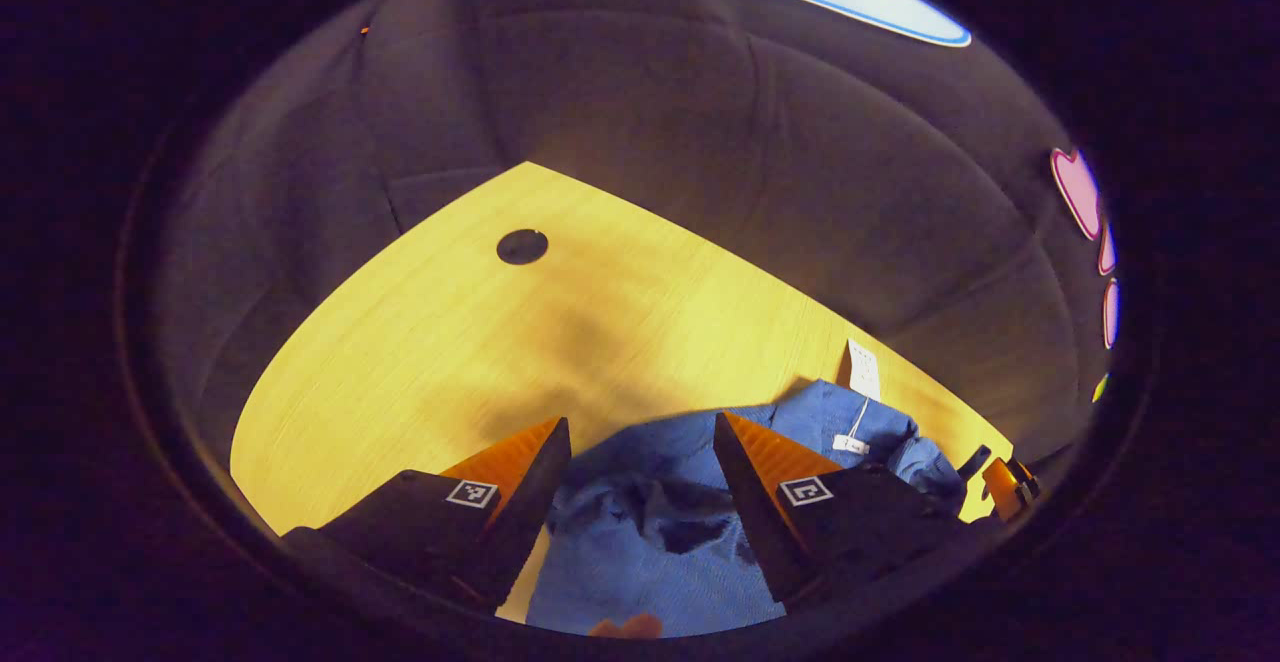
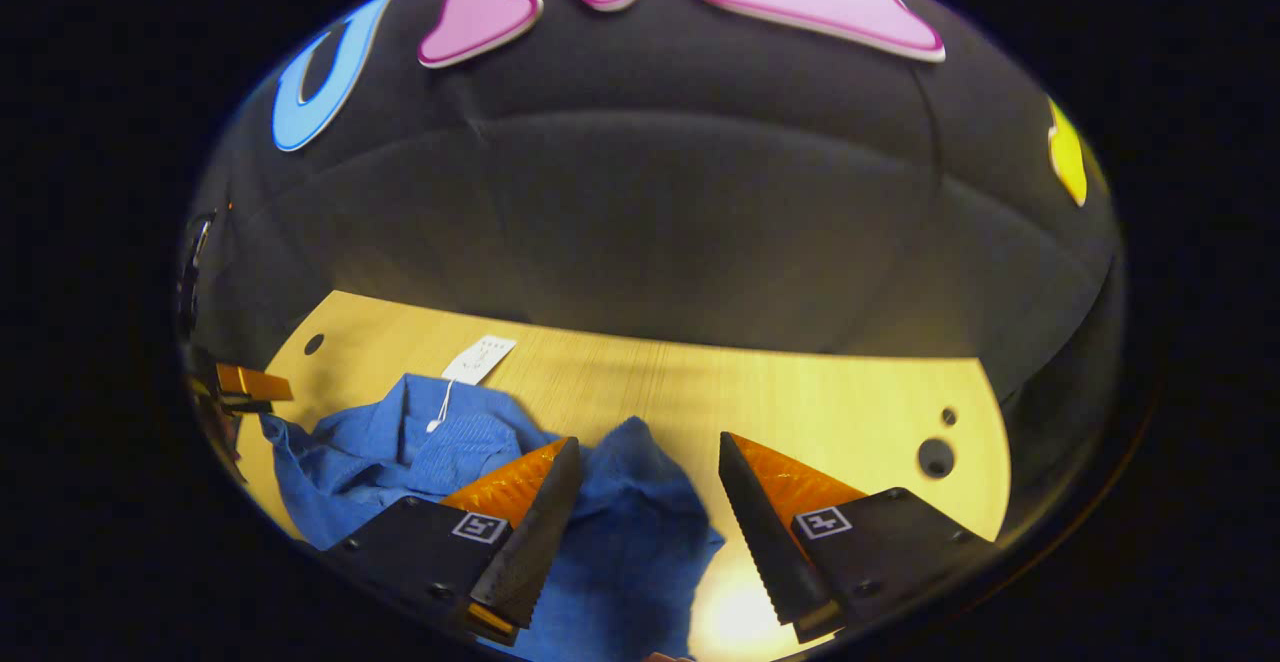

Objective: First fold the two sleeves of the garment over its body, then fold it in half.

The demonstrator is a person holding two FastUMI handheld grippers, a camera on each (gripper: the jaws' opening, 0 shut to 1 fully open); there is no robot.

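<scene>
A blue garment (image 1: pixel 650 532) lies rumpled on the wooden table (image 1: pixel 450 342), with a white tag (image 1: pixel 863 370) on a string at its far side. My left gripper (image 1: pixel 640 432) hovers open over the cloth, its fingers spread and nothing pinched. In the right gripper view the same garment (image 2: pixel 420 452) spreads to the left and under the fingers, a bunched part (image 2: pixel 640 502) lying between them. My right gripper (image 2: pixel 650 452) is open above that part. The tag (image 2: pixel 480 358) rests on the table behind. The other gripper (image 2: pixel 245 384) shows at the far left edge.
The table has a round dark hole (image 1: pixel 522 246) at the far left and more holes (image 2: pixel 936 456) near its right end. Black cloth wall surrounds the table. Bare wood (image 2: pixel 800 392) stretches to the right of the garment.
</scene>
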